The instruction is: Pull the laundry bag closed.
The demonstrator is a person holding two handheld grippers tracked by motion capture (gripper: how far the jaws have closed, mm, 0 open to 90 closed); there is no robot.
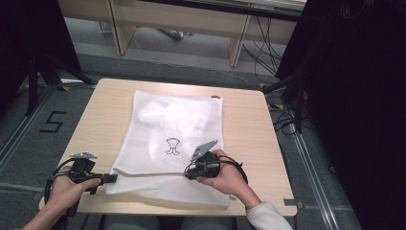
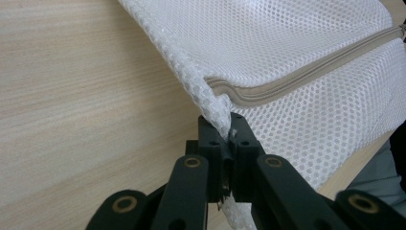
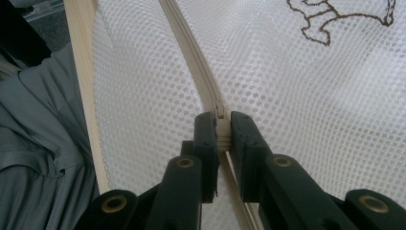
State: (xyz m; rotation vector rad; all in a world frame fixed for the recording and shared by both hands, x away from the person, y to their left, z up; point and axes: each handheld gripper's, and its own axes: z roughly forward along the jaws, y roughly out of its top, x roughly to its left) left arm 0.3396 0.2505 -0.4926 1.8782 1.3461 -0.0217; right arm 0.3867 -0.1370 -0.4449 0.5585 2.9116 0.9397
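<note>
Left gripper (image 2: 229,136) is clenched on the mesh bag (image 1: 172,139) corner. Right gripper (image 3: 221,127) is clamped on the zipper (image 3: 201,76); its pull is hidden between the jaws. Contents blurred through the mesh.

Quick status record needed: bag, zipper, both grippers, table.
item: white mesh laundry bag lying flat, with a small dark line drawing on it
zipper: beige zipper runs along the bag near its front edge
left gripper: shut on the bag's corner by the zipper's end
right gripper: shut on the zipper pull
support: light wooden table
</note>
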